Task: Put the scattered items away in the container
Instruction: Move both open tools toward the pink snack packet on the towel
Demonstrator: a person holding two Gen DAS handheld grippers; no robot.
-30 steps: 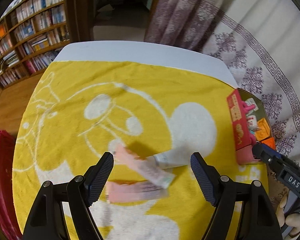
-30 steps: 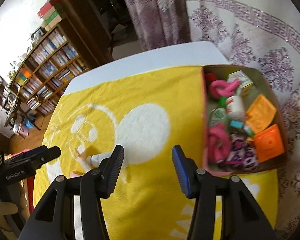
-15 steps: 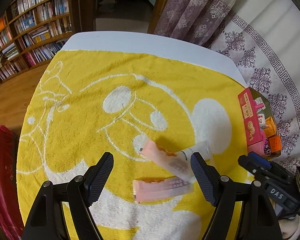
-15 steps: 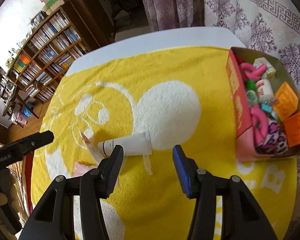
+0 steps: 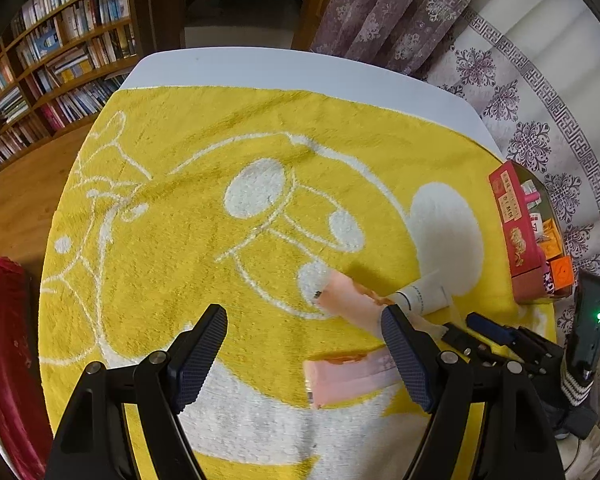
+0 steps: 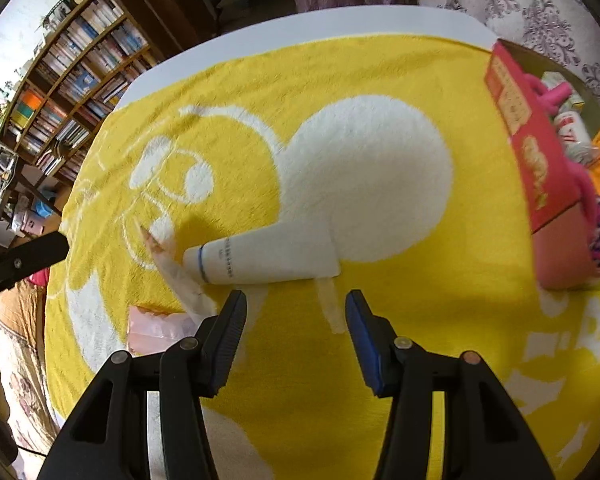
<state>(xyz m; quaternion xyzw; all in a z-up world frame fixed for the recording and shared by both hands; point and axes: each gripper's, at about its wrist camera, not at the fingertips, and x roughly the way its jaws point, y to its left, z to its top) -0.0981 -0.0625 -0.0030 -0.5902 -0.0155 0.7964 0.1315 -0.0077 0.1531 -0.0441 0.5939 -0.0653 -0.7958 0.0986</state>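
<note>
A white tube (image 6: 266, 258) lies on the yellow towel (image 6: 380, 60), just ahead of my right gripper (image 6: 294, 322), which is open and empty above it. Beside the tube lie two pink packets: one slanted (image 5: 350, 300), one flat (image 5: 346, 376). The flat packet (image 6: 160, 326) shows left of the right gripper's fingers. My left gripper (image 5: 302, 354) hangs open and empty over the towel, the packets near its right finger (image 5: 406, 356). A red box (image 6: 540, 168) full of small toys stands at the towel's right edge; it appears small (image 5: 518, 228) in the left wrist view.
Bookshelves (image 5: 56, 60) line the far left wall. Patterned curtains (image 5: 384, 4) and a patterned cloth (image 5: 556, 128) lie beyond the table. A red object (image 5: 4, 344) sits at the left. The right gripper's fingers (image 5: 496, 330) reach in at the right in the left wrist view.
Both grippers have dropped lower. The tube has grown large and slid right under the right gripper. The packets have shifted rightward in the left wrist view. Jaw openings are unchanged.
</note>
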